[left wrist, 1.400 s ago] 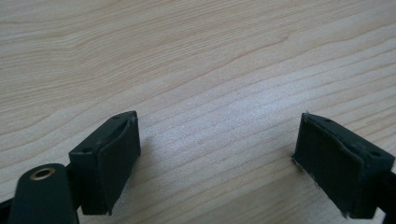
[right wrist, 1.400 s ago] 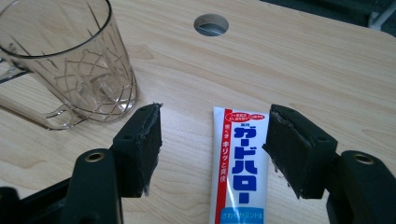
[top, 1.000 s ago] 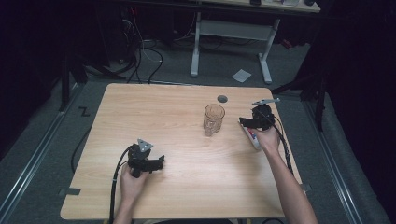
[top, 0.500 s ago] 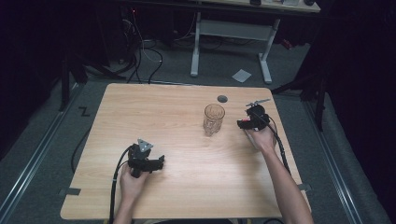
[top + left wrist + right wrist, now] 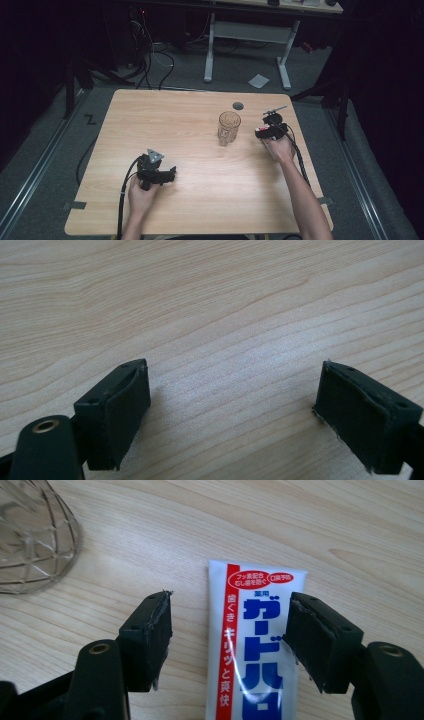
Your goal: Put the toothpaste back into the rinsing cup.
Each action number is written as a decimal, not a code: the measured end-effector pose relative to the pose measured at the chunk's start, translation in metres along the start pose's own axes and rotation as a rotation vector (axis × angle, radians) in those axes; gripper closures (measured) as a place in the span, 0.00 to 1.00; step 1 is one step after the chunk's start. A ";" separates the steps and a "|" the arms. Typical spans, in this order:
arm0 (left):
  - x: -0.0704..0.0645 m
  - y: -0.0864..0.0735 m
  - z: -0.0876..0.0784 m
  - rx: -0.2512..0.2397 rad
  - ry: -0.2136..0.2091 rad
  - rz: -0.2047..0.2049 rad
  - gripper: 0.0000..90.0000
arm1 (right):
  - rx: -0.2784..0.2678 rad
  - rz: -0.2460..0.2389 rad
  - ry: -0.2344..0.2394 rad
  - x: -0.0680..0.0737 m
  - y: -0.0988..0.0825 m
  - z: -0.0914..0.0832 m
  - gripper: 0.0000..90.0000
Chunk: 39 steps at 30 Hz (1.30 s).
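1. The table (image 5: 200, 115) bears a glass (image 5: 229, 128) right of its middle, toward the far edge.
2. A small round hole (image 5: 238, 105) sits in the tabletop just behind the glass.
3. A tube (image 5: 255, 645) lies flat on the table, right of the glass and apart from it.
4. The right gripper (image 5: 261, 133) stands over the tube, which lies between its spread jaws.
5. The left gripper (image 5: 171, 175) sits at the near left, well apart from the glass, over bare wood.
6. A desk frame (image 5: 247, 45) stands on the floor behind the table.
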<state>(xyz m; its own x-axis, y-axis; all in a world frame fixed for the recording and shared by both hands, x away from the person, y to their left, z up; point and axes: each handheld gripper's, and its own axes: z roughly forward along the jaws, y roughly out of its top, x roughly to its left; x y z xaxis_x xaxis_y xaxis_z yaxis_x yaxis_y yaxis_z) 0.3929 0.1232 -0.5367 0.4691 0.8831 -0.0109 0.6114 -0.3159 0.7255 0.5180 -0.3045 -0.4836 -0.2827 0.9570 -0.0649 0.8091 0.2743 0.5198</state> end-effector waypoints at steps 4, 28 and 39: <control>0.000 0.000 0.000 0.000 0.000 0.000 0.16 | 0.017 -0.022 -0.028 0.000 -0.001 0.003 0.41; 0.000 0.000 0.000 0.000 0.000 0.001 0.16 | 0.080 0.051 -0.022 -0.012 -0.003 0.016 0.42; 0.000 0.000 0.000 0.000 0.000 0.001 0.16 | 0.095 0.062 -0.020 -0.013 -0.004 0.020 0.42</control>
<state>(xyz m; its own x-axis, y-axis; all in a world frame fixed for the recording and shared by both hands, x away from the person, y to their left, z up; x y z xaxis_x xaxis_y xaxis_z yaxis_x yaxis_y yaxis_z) 0.3930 0.1233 -0.5366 0.4695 0.8829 -0.0104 0.6113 -0.3165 0.7254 0.5290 -0.3163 -0.5022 -0.2208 0.9739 -0.0529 0.8700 0.2211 0.4407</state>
